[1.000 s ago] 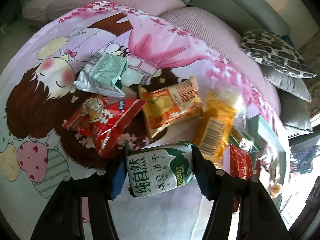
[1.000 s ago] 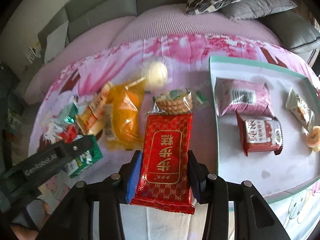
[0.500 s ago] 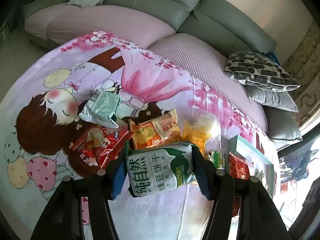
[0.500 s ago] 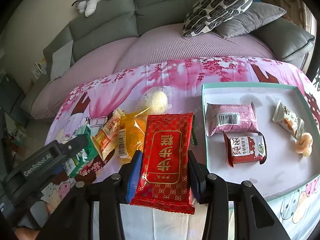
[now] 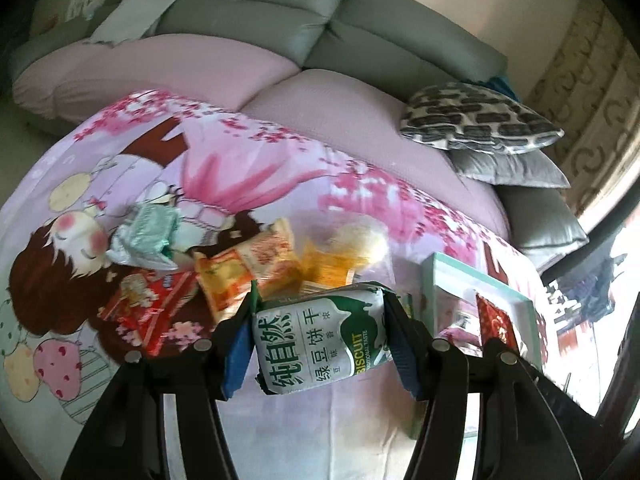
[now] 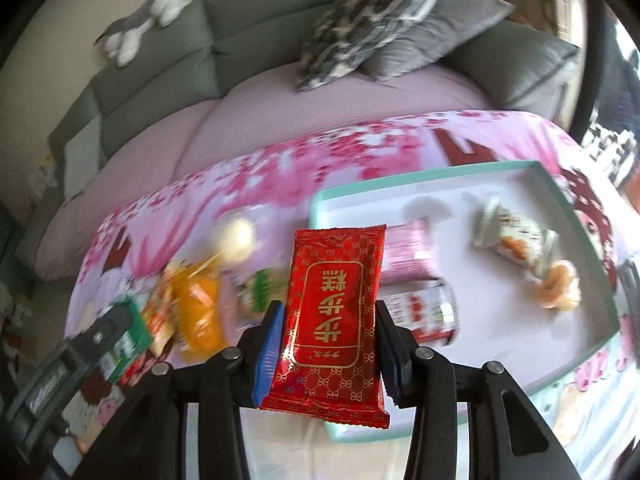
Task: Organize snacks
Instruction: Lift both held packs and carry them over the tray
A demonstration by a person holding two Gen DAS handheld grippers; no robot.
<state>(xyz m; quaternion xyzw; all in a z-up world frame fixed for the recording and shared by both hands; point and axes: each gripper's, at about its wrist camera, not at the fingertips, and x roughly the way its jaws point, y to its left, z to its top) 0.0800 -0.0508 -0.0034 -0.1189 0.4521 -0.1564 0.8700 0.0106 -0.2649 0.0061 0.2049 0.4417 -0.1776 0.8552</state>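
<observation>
My left gripper (image 5: 320,336) is shut on a green and white biscuit pack (image 5: 320,344), held above the pink cartoon blanket (image 5: 248,168). Behind it lie loose snacks: a pale green pack (image 5: 144,236), a red pack (image 5: 148,312), an orange pack (image 5: 248,272) and a yellow one (image 5: 332,272). My right gripper (image 6: 328,344) is shut on a red pack with gold lettering (image 6: 332,320), raised over the near left edge of the white tray with a teal rim (image 6: 560,364). The tray holds a pink pack (image 6: 408,256), a red and white pack (image 6: 424,316) and small wrapped sweets (image 6: 516,240).
A grey sofa (image 5: 360,20) with a pink seat cover runs along the back. A patterned cushion (image 5: 476,120) and grey cushions sit at its right end. A plush toy (image 6: 140,28) lies on the backrest. The left gripper's body (image 6: 80,360) shows low at the left of the right wrist view.
Both grippers have risen and tilted up with their packs, showing more of the sofa. The right gripper has moved toward the tray, and its pack now overlaps the tray's left edge.
</observation>
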